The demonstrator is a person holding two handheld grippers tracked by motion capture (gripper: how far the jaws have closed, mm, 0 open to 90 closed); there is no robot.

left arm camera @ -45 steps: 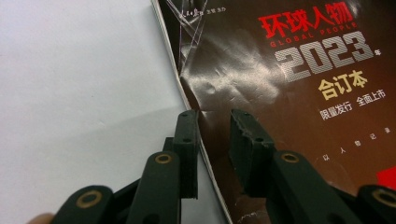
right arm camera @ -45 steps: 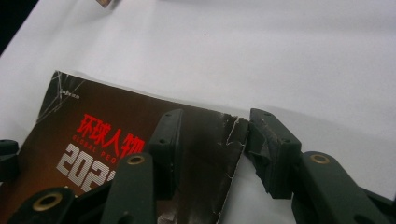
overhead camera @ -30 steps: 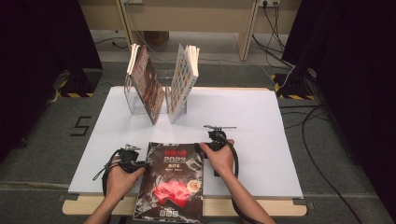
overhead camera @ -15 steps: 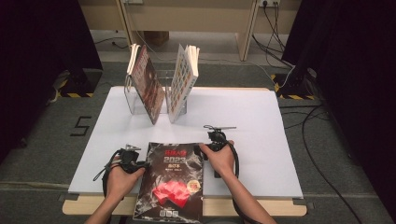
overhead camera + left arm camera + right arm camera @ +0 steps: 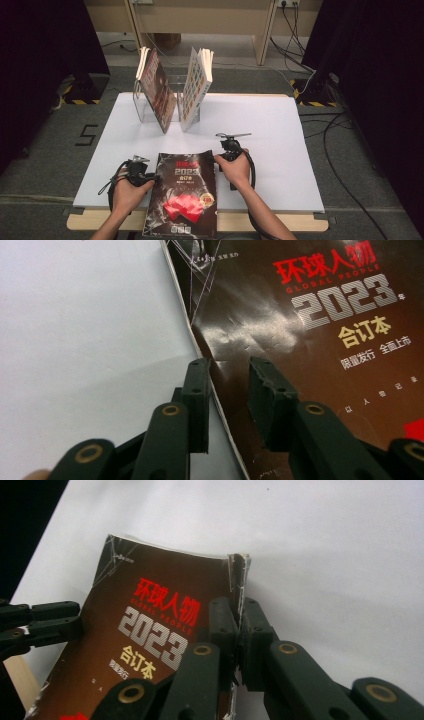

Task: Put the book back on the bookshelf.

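1. Your right gripper [image 5: 239,630] had its jaws pinched on the right edge of the magazine [image 5: 184,195]; your left gripper [image 5: 227,390] stood open, one jaw over the cover, one over the table [image 5: 280,125], straddling the left edge without gripping.
2. The magazine lay flat at the near edge of the table, between your hands, its bottom overhanging.
3. It looked thick yet floppy, with a glossy, probably slippery cover; I judged both side edges the best hold, since one pinch would let it sag.
4. The table was white and smooth, so sliding seemed easy.
5. Two magazines leaned in a clear stand [image 5: 172,97] farther back, well apart.
6. The room around was dim, with cables on the floor.
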